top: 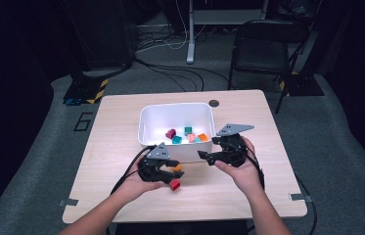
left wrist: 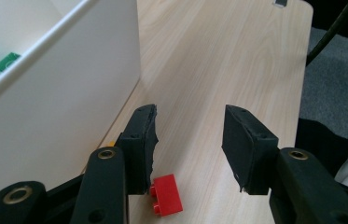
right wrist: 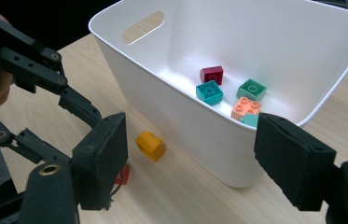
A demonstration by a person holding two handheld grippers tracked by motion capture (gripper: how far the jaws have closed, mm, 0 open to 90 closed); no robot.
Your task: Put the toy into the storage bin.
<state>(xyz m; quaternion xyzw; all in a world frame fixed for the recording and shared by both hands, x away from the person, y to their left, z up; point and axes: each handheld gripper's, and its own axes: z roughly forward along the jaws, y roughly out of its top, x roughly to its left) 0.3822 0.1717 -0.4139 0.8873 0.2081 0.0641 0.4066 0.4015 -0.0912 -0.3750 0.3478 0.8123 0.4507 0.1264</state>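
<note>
Holding your left tool [top: 170, 175] low over the table [top: 121, 147], you have its jaws apart with nothing pressed between them. In the left gripper view the red brick [left wrist: 166, 195] lies flat on the wood just beside the inner face of one jaw, near its base, and the gap ahead of the pads shows bare table. From the high view that same red brick [top: 174, 184] sits at the front tip of this tool, close to your edge of the table. A yellow brick [top: 177, 168] lies on the table just past it, near the front wall of the white bin [top: 147, 128]; the right gripper view shows this yellow brick [right wrist: 150, 145] tipped on the wood just beside the bin's wall.

Inside the bin, farther along, lie a dark red brick [right wrist: 211, 74], a teal brick [right wrist: 209, 92], a green brick [right wrist: 252, 89] and a salmon brick [right wrist: 246, 108], all loose on its floor toward the near wall.

Your right tool [top: 208, 155] hovers at the bin's front right corner, pointing across toward your left hand [top: 138, 183]. Its jaws stand wide apart and grip nothing; in its own view the bin's rim runs between the two pads.
</note>
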